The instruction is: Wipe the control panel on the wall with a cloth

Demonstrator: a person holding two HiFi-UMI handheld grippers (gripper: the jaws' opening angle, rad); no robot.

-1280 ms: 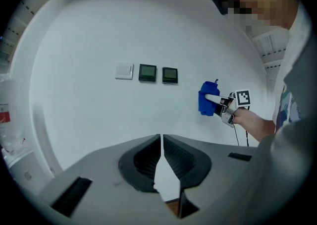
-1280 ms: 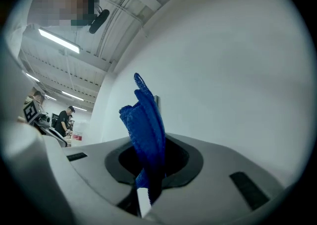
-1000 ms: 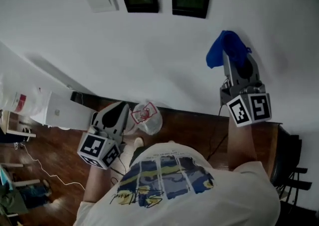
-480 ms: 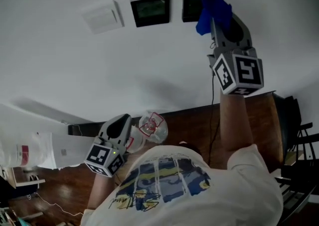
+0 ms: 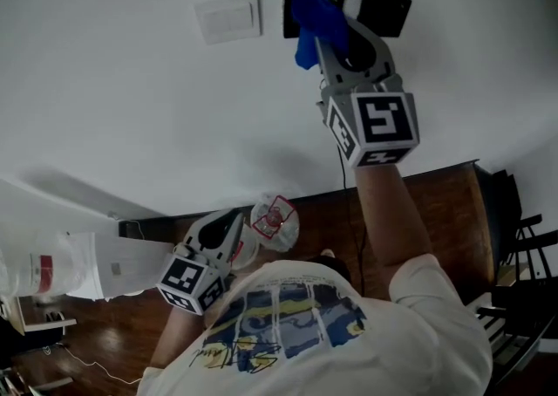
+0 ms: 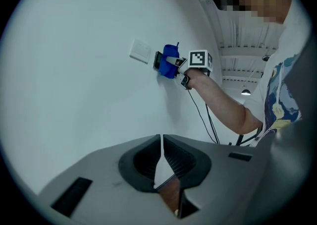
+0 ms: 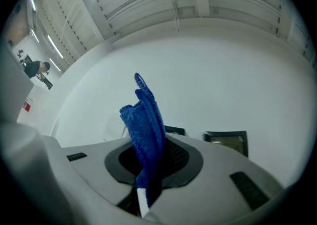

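Note:
Two dark control panels sit on the white wall, the left one [image 5: 289, 16] partly covered and the right one [image 5: 385, 14] bare. My right gripper [image 5: 334, 32] is shut on a blue cloth [image 5: 312, 14] and holds it against the left panel. In the right gripper view the cloth [image 7: 147, 125] stands up between the jaws, with the right panel [image 7: 227, 140] beside it. My left gripper [image 5: 220, 230] hangs low near the floor, away from the wall panels. In the left gripper view its jaws [image 6: 161, 162] are shut on nothing.
A white switch plate [image 5: 228, 14] is mounted left of the panels. A thin cable [image 5: 347, 178] runs down the wall. Below are a dark wood floor [image 5: 423, 202], a bin with a clear bag [image 5: 275, 221], a white box [image 5: 65, 268] at left and a black chair [image 5: 516, 250] at right.
My right gripper has carried the blue cloth up the wall and then leftward, from the right panel onto the left panel. The left gripper stays low and shut.

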